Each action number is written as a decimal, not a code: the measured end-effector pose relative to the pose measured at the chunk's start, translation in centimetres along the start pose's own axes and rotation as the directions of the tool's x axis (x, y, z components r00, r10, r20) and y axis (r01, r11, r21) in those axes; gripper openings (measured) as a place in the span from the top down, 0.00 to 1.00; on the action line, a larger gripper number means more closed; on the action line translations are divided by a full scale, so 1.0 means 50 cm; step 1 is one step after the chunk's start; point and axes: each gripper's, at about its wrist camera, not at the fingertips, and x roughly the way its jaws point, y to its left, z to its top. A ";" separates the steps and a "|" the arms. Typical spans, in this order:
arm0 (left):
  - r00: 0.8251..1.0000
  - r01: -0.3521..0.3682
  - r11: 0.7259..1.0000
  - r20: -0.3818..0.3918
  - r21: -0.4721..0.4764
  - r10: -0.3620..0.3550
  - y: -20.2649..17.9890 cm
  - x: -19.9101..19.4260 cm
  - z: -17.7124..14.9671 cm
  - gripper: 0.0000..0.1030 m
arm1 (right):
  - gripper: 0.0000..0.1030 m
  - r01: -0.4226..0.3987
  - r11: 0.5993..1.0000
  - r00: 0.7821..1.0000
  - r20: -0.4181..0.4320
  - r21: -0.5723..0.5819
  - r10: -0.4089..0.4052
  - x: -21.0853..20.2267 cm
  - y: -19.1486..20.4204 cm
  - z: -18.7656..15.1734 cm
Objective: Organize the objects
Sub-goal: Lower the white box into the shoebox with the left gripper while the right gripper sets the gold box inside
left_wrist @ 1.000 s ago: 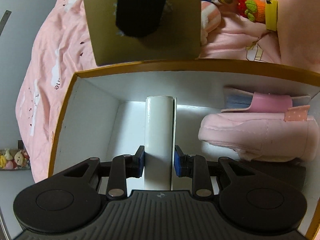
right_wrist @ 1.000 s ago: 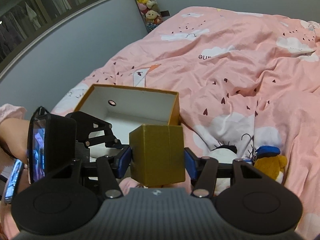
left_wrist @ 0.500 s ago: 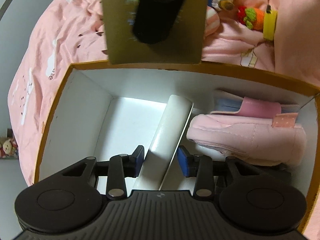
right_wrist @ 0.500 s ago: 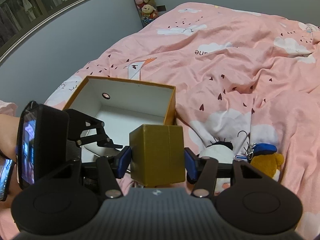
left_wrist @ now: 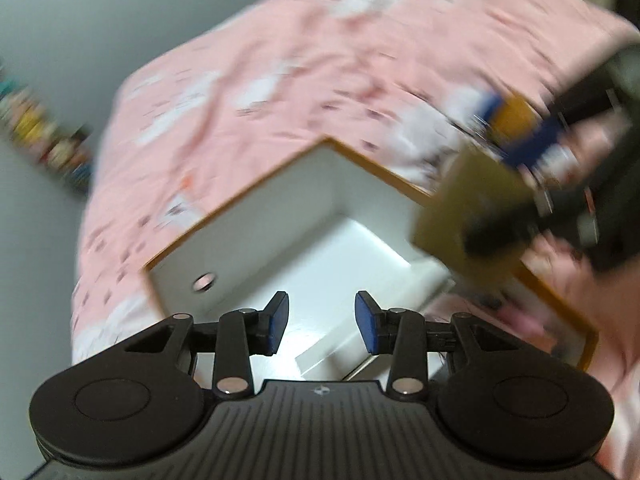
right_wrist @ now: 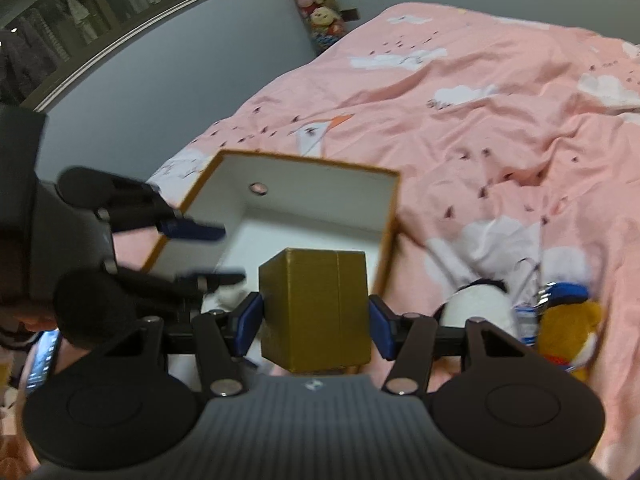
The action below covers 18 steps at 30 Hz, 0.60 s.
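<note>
An open orange box (left_wrist: 240, 204) with white inside walls lies on the pink bed; it also shows in the right wrist view (right_wrist: 304, 160). My left gripper (left_wrist: 322, 322) is open and empty above the box's near end. A white flat item (left_wrist: 360, 344) lies inside the box below it. My right gripper (right_wrist: 316, 320) is shut on a small gold box (right_wrist: 316, 308) and holds it above the orange box's near right corner. The gold box (left_wrist: 464, 216) and right gripper also show blurred in the left wrist view.
A pink slipper (left_wrist: 520, 320) lies at the box's right end. Plush toys (right_wrist: 560, 320) lie on the pink bedding (right_wrist: 500, 120) right of the box. A grey wall and a window are on the left, with stuffed toys (right_wrist: 316, 12) at the far corner.
My left gripper let go of the white item, which now lies in the box, then lifted and swung left. My right gripper kept hold of the gold box.
</note>
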 end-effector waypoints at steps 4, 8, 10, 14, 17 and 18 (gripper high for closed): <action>0.998 -0.063 0.968 0.002 -0.244 0.066 0.027 -0.039 -0.013 0.55 | 0.44 -0.060 0.998 0.997 -0.042 0.011 0.060 0.017 0.023 -0.009; 0.993 -0.096 0.908 0.018 -0.409 0.113 0.055 -0.064 -0.033 0.55 | 0.44 -0.135 0.990 0.986 -0.090 0.043 0.139 0.038 0.055 -0.022; 0.990 -0.110 0.858 0.019 -0.502 0.139 0.067 -0.088 -0.065 0.55 | 0.44 -0.169 0.983 0.978 -0.113 0.067 0.176 0.051 0.073 -0.029; 0.986 -0.102 0.761 0.035 -0.640 0.162 0.102 -0.092 -0.113 0.55 | 0.44 -0.239 0.962 0.951 -0.170 0.130 0.259 0.091 0.113 -0.044; 0.985 -0.067 0.737 0.071 -0.673 0.154 0.114 -0.097 -0.134 0.55 | 0.45 -0.244 0.957 0.940 -0.206 0.156 0.273 0.128 0.146 -0.057; 0.986 -0.058 0.730 0.078 -0.681 0.150 0.118 -0.099 -0.140 0.55 | 0.46 -0.237 0.958 0.939 -0.218 0.159 0.268 0.139 0.156 -0.061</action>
